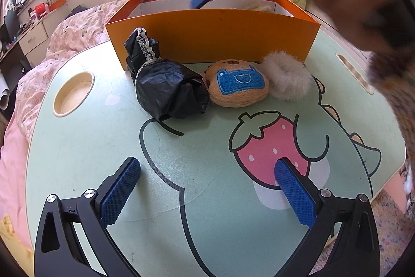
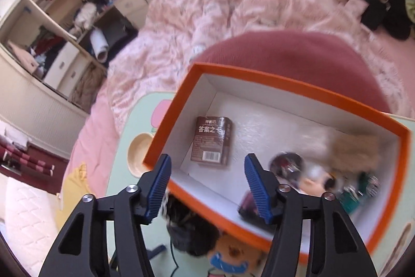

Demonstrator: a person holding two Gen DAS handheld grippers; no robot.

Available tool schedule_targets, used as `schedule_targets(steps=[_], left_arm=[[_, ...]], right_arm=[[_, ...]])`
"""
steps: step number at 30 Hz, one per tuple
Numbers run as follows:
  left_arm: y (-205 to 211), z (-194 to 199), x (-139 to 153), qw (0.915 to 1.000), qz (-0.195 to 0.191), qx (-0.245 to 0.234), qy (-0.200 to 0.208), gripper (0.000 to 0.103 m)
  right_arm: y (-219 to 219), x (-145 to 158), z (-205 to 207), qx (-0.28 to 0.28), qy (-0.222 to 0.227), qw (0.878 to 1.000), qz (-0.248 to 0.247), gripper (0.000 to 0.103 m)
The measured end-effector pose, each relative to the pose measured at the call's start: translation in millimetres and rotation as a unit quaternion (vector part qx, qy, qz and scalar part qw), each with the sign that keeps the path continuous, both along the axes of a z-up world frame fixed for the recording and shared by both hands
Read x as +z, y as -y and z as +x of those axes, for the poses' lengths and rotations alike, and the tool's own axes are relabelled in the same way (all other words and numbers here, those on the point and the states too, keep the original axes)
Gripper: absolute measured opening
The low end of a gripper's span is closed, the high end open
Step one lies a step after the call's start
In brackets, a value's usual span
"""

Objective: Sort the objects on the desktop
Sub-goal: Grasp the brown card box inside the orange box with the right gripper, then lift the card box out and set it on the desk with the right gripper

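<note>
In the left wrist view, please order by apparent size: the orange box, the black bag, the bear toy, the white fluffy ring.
1. orange box
2. black bag
3. bear toy and white fluffy ring: these look alike, so I do not rank them.

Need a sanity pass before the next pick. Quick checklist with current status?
1. Right gripper empty: ok, nothing between its pads; jaws part open over the orange box.
2. Left gripper empty and open: ok, only the table shows between the pads.
3. Items left to sort: not ok, the black bag, plush and fluffy scrunchie lie on the table in front of the box.
4. Room in the box: ok, bare floor beside the brown carton.
5. Items apart for a clean grasp: not ok, bag and plush touch.
6. Right view sharp: not ok, blurred.
</note>
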State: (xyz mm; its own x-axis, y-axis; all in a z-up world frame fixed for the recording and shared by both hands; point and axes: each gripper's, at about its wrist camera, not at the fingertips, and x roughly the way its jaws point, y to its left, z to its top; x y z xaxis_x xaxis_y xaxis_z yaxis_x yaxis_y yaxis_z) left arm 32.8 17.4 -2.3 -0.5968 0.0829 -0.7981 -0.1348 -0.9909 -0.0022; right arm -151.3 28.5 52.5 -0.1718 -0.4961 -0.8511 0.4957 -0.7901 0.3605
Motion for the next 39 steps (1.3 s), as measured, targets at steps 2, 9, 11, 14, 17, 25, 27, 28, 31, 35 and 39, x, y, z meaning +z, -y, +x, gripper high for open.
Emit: schedule_targets(steps=[2, 9, 11, 14, 17, 25, 27, 28, 31, 35, 39], left_arm=[[2.3, -1.3, -0.3, 1.0000, 0.001, -0.001, -0.001, 0.103], [2.1, -1.4, -0.9, 1.0000, 0.005, -0.002, -0.002, 0.103], [2.7, -1.7, -0.4, 1.0000, 0.004, -0.003, -0.002, 0.103], [2.7, -2.5, 0.5, 1.0000, 0.004, -0.003, -0.003, 0.103], [2.0, -4.1, 0.8, 1.0000, 0.004, -0.003, -0.003, 0.103], [2.2, -3.5, 0.4, 1.0000, 0.004, -0.004, -0.003, 0.103], [1.8, -4.0, 0.6, 1.0000, 0.004, -0.004, -0.003, 0.103], [1.4, -4.2, 0.7, 1.0000, 0.004, -0.004, -0.003, 0.103], [0.9, -6.3, 1.2, 1.0000, 0.003, -0.003, -0.003, 0.103], [0.3, -9.2, 1.7, 1.0000, 0.002, -0.002, -0.002, 0.103], [0.3, -9.7, 1.9, 1.0000, 0.002, -0.002, -0.002, 0.103]], right_arm=[[16.0, -12.2, -7.9, -0.001, 0.000, 1.000, 0.031, 0.055], [40.7, -34.2, -16.5, 0.018, -0.029, 0.992, 0.118, 0.054], [37.5, -34.8, -17.0, 0.017, -0.019, 0.993, 0.114, 0.041], [26.9, -32.2, -16.1, 0.002, -0.019, 0.994, 0.106, 0.040], [12.2, -16.0, -9.4, -0.008, -0.062, 0.994, 0.092, 0.040], [-81.8, 61.3, 62.1, -0.040, -0.155, 0.987, -0.010, 0.040], [-104.1, 60.7, 85.4, -0.058, -0.170, 0.983, 0.025, 0.040], [-116.9, 59.0, 96.6, -0.068, -0.174, 0.982, 0.028, 0.040], [-152.3, 43.8, 122.3, -0.107, -0.170, 0.979, 0.034, 0.040], [-179.7, 0.3, 134.9, -0.153, -0.144, 0.974, 0.083, 0.040], [-178.3, -33.4, 119.7, -0.150, -0.089, 0.982, 0.077, 0.040]])
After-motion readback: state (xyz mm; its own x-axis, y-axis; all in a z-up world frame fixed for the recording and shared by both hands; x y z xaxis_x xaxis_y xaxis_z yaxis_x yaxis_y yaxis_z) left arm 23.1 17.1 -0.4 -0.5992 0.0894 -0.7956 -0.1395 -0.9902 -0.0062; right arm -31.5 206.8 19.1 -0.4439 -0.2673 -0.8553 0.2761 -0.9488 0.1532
